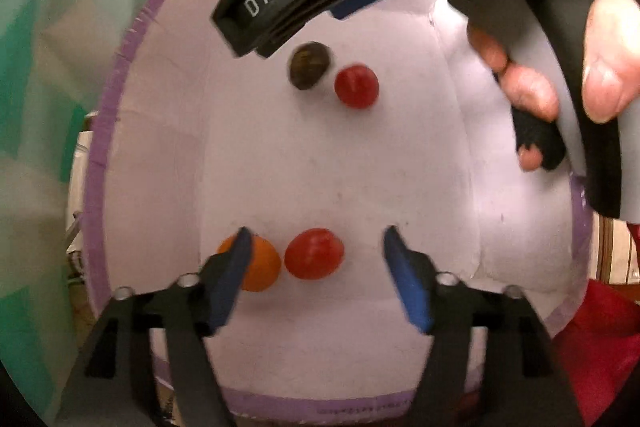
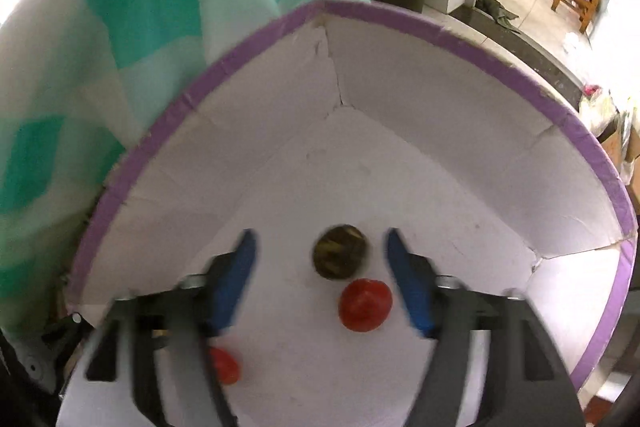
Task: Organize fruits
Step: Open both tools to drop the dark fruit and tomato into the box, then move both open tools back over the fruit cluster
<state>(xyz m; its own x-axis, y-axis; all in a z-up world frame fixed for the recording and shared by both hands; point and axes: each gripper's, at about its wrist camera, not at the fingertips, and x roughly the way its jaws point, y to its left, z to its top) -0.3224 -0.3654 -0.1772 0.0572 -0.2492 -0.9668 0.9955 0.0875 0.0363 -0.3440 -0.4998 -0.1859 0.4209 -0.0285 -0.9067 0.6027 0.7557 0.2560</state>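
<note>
Both your grippers hang with jaws released over the purple-rimmed white cardboard box (image 2: 400, 27); lift clear slowly so the four small round fruits inside stay settled.

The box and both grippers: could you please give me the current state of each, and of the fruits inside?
Box: open-topped, four fruits on its floor.
Left gripper: open, holding nothing.
Right gripper: open, holding nothing.
Orange fruit: loose, beside a red fruit.
Brown fruit: loose, next to another red fruit.
</note>
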